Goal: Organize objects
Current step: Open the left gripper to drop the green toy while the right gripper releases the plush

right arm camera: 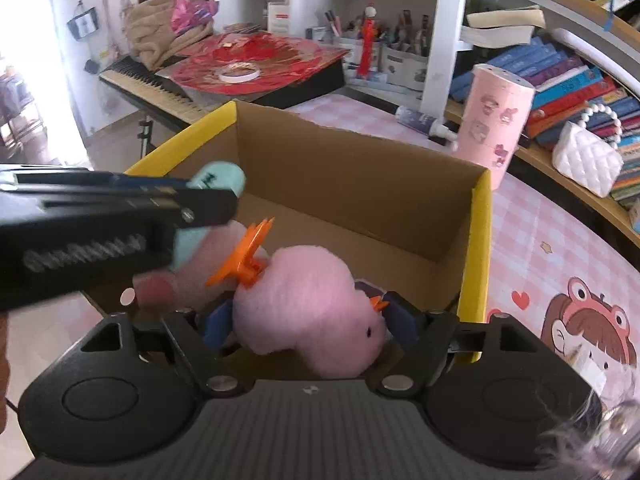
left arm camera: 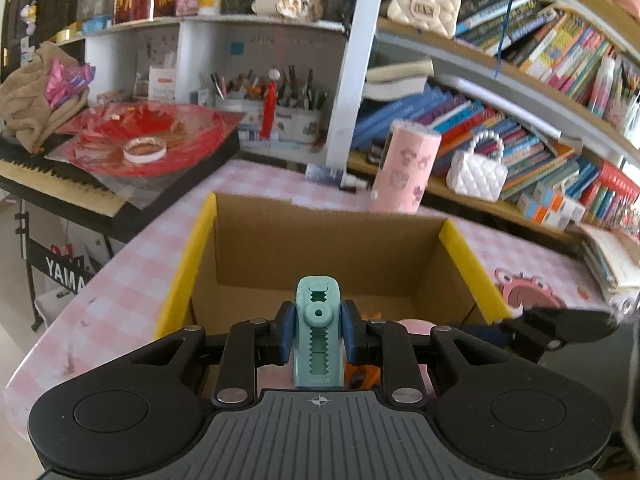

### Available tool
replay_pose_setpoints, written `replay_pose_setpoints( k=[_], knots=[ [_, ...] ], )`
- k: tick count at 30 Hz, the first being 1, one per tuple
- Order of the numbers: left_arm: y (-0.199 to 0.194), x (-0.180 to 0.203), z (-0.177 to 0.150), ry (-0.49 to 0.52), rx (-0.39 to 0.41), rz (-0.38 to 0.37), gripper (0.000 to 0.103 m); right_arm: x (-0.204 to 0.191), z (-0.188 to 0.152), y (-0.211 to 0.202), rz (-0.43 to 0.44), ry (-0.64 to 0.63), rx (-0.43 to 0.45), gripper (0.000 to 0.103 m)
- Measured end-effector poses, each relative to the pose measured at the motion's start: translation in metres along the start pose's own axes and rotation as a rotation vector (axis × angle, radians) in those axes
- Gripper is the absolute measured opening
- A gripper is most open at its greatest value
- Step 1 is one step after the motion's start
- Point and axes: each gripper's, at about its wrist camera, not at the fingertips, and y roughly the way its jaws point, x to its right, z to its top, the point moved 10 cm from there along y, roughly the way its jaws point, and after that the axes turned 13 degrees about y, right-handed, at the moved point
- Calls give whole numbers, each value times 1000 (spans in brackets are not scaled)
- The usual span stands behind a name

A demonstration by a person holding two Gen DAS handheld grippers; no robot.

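Two grippers over an open box, each with a toy between its pads.

The left gripper (left arm camera: 318,330) is clamped narrowly on an upright teal clip (left arm camera: 318,332), its blue pads (left arm camera: 287,330) pressing both sides, above the near edge of the cardboard box (left arm camera: 320,248). The right gripper (right arm camera: 308,320) stands wide, its pads against the flanks of a pink plush (right arm camera: 308,300) with orange feet (right arm camera: 244,256), which hangs over the near part of the box; whether the pads press hard cannot be told. The box sits on the pink checked bench (right arm camera: 528,232), and a pink cylinder (right arm camera: 496,124) stands beyond it.
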Motion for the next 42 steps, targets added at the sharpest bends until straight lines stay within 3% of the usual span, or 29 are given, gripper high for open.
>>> replay_pose_setpoints(
  k=[8,17,19,23,24,42],
  knots=[
    [4,3,-3,18,-6,1,23,0,0,-1,18,-13,23,84],
    [2,3,-4,21,-6,14,26,10,-2,-26,-55,8,113,84],
    [1,6,-4,32,-3,11,30,13,-2,-31,-69,26,128,83],
    [-5,12,-2,39,14,4,72,13,-5,-38,-75,23,148,83],
    [-8,12,-2,37,22,12,77,12,-6,-40,-79,23,151,83],
    [-87,-10,-21,10,128,119,86,-10,-22,-72,-135,76,217,83]
  ],
)
